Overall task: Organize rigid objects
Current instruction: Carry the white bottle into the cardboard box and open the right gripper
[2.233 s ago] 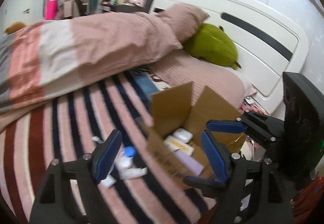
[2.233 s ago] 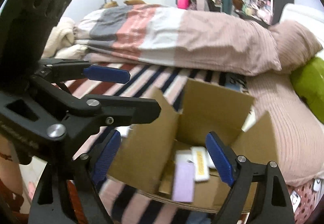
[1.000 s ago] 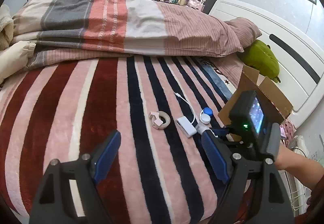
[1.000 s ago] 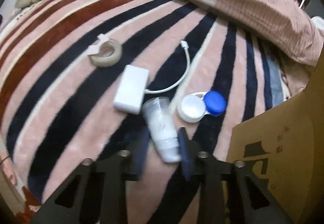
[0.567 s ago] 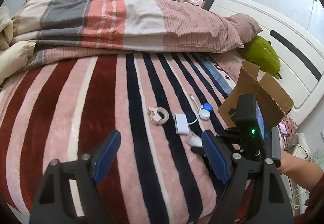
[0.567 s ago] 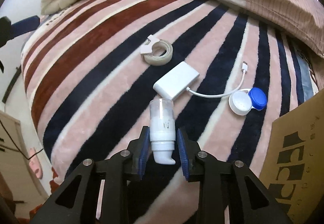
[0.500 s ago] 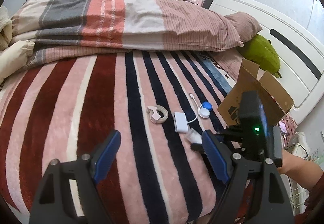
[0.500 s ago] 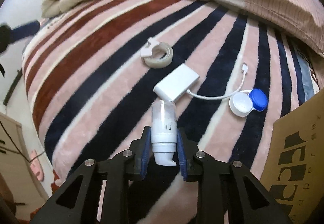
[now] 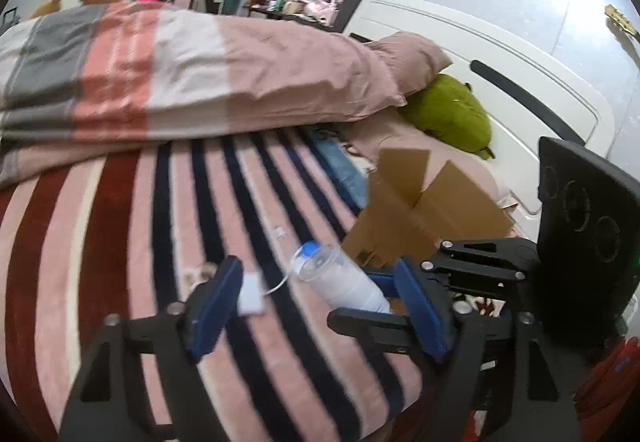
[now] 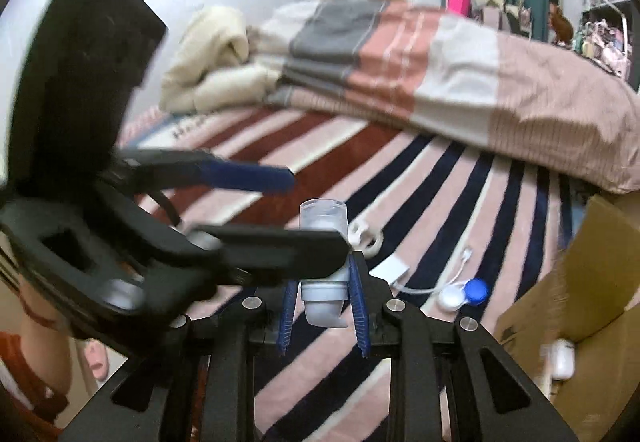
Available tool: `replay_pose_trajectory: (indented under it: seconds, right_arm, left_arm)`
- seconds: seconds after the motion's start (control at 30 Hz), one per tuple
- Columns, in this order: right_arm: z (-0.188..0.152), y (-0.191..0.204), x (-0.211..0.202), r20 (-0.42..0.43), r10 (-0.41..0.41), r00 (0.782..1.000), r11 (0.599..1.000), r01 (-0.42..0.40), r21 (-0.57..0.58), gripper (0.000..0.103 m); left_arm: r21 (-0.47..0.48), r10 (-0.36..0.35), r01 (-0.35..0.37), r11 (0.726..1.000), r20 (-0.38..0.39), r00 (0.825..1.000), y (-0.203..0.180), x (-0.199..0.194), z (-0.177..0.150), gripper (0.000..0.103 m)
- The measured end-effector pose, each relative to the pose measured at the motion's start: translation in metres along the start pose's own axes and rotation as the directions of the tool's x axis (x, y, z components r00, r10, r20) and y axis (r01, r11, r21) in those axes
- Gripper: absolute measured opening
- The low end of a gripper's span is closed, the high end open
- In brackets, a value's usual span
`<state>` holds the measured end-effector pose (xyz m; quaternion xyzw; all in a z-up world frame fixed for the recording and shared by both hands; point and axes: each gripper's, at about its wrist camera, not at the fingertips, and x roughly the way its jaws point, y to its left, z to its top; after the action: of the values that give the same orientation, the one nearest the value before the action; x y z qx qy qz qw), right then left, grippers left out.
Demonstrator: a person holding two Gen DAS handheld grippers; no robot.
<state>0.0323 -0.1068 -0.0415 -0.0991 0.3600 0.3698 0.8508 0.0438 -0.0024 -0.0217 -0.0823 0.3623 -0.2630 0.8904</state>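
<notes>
My right gripper (image 10: 323,282) is shut on a white tube with a clear cap (image 10: 323,216) and holds it in the air above the striped blanket. In the left wrist view the tube (image 9: 340,278) lies between the blue pads of my left gripper (image 9: 316,284). Those jaws are closing and neither pad touches the tube. One of the left gripper's fingers (image 10: 280,246) crosses in front of the tube's middle. On the blanket lie a white adapter with a cable (image 10: 394,268), a white and blue lens case (image 10: 464,294) and a tape roll (image 10: 366,238). An open cardboard box (image 9: 424,210) stands to the right.
A folded striped duvet (image 9: 180,74) fills the far side of the bed. A green plush (image 9: 452,114) leans by the white headboard (image 9: 520,82). A small white item (image 10: 562,358) lies in the box. A red sleeve (image 9: 616,374) shows at the lower right.
The right gripper has lifted the tube off the blanket and tilted up. The left gripper has swung right toward the box, its jaws have narrowed, and the tube now sits between its fingers.
</notes>
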Motion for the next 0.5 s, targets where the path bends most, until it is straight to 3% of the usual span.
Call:
replay_pose_trajectory:
  seconds: [0.13, 0.3, 0.5]
  right_arm:
    - [0.003, -0.023, -0.03, 0.063, -0.022, 0.998, 0.999, 0.019, 0.043, 0.02]
    - [-0.009, -0.06, -0.06, 0.1, -0.065, 0.993, 0.994, 0.055, 0.096, 0.02]
    - [-0.03, -0.113, -0.083, 0.073, -0.113, 0.991, 0.974, 0.095, 0.207, 0.02]
  left_arm:
    - [0.02, -0.121, 0.121, 0.992, -0.008, 0.993, -0.025, 0.016, 0.021, 0.035]
    - [0.075, -0.162, 0.166, 0.983, -0.061, 0.985, -0.066, 0.053, 0.043, 0.035]
    - [0.081, -0.201, 0.215, 0.973, -0.153, 0.968, -0.104, 0.101, 0.056, 0.034]
